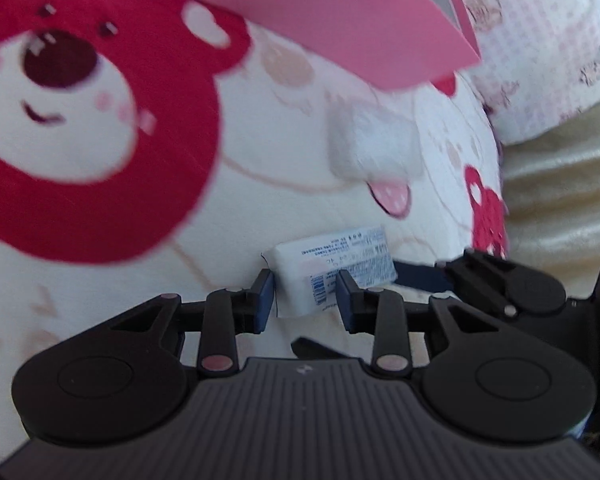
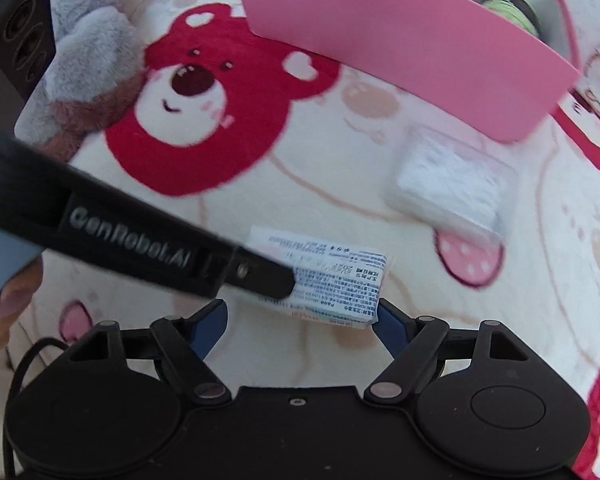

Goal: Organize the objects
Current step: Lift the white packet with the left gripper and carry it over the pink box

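Both grippers are positioned over a white packet printed with blue and black text, which lies flat on a cream blanket patterned with red bears.

Left gripper: fingers spread apart, one blue pad on each side of the near end of the white packet. A gap shows between the left pad and the packet; at the right pad, contact cannot be judged. The right gripper's fingers enter this view from the right, reaching the packet's far end.

Right gripper: fingers wide open, straddling the near edge of the white packet. The right pad sits at the packet's corner; the left pad stands clear of it. The left gripper's black arm crosses this view from the left and its tip overlaps the packet's left portion.

Surroundings: a pink box stands on the blanket beyond the packet, open at the top, with a green spool and an orange item inside. A clear wrapped pack of white material lies between the box and the packet, apart from both. A grey plush toy lies at the left edge of the blanket. The image is blurred in places
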`<action>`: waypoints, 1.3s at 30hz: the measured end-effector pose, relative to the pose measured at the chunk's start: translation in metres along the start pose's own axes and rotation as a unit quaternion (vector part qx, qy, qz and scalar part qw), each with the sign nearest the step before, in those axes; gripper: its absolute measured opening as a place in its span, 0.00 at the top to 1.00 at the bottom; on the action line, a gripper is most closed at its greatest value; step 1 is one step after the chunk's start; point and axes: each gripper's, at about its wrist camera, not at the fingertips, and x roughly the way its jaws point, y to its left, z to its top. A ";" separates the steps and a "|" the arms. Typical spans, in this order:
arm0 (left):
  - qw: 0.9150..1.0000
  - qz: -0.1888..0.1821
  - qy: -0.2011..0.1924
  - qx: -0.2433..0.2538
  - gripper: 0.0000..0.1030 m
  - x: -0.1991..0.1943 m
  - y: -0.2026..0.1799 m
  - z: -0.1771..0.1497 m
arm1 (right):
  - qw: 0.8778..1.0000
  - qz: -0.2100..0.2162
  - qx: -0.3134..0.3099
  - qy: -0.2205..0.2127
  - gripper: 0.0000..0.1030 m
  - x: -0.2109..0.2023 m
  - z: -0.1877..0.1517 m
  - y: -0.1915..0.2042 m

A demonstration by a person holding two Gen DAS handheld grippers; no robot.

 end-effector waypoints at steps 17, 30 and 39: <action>0.995 0.074 0.009 0.059 0.67 0.005 -0.004 0.004 | 0.999 0.006 0.028 -0.045 0.33 0.021 -0.005 -0.002; 0.994 0.070 -0.017 0.082 0.69 -0.004 -0.016 0.000 | 0.997 -0.004 0.029 -0.066 0.36 0.015 -0.007 -0.001; 0.993 0.066 -0.027 0.099 0.68 -0.021 -0.027 -0.001 | 0.996 0.029 0.054 -0.071 0.35 -0.002 -0.001 -0.010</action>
